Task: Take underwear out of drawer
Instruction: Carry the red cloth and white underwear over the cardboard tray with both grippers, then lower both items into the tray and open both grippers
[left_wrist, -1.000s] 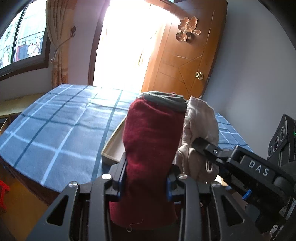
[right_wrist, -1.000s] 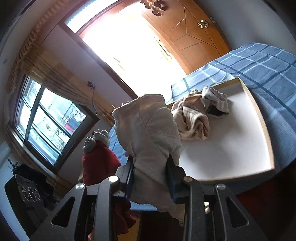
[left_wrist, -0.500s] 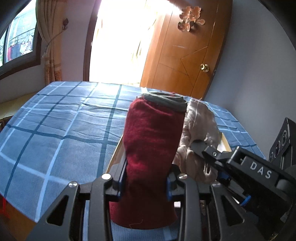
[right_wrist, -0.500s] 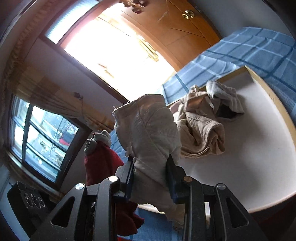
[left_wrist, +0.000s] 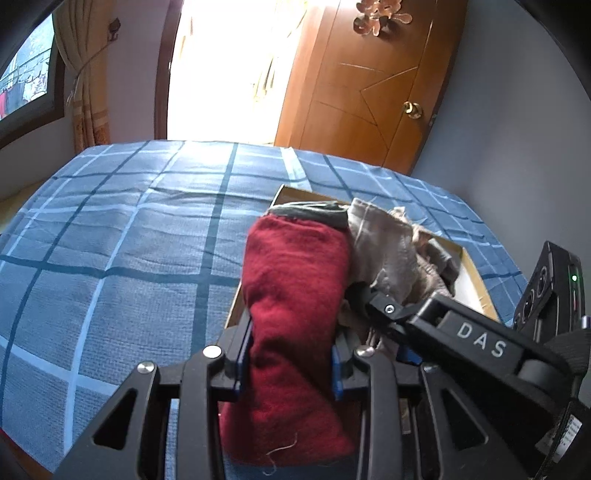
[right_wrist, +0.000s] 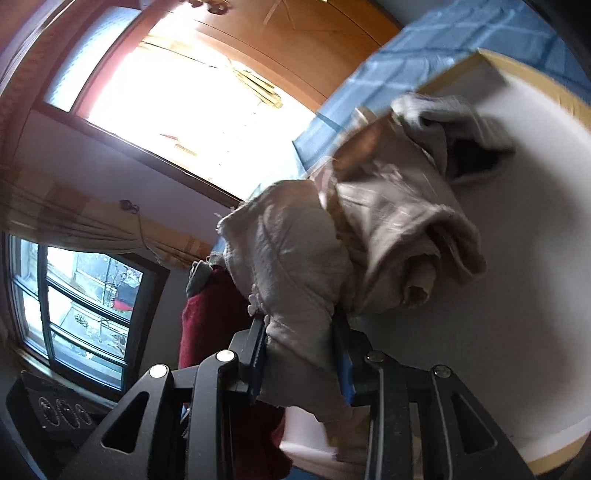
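My left gripper (left_wrist: 291, 354) is shut on dark red underwear (left_wrist: 295, 288) with a grey waistband, held upright above the near edge of the drawer (left_wrist: 476, 280). My right gripper (right_wrist: 301, 354) is shut on beige underwear (right_wrist: 284, 266); it shows beside the red piece in the left wrist view (left_wrist: 384, 243). The drawer is a shallow wooden-rimmed tray with a white bottom (right_wrist: 524, 280) lying on the bed. Inside it lies a crumpled beige garment (right_wrist: 402, 229) with a pale grey piece (right_wrist: 447, 110) behind it. The red underwear also shows in the right wrist view (right_wrist: 210, 321).
The bed has a blue checked cover (left_wrist: 122, 236). A wooden door (left_wrist: 369, 92) and a bright doorway stand beyond the bed. A window (right_wrist: 81, 302) with curtains is to the left. The right gripper's black body (left_wrist: 476, 350) crosses close to the left one.
Both grippers have moved forward and down over the bed and drawer, still holding their garments. The drawer and the garments in it look closer in the right wrist view.
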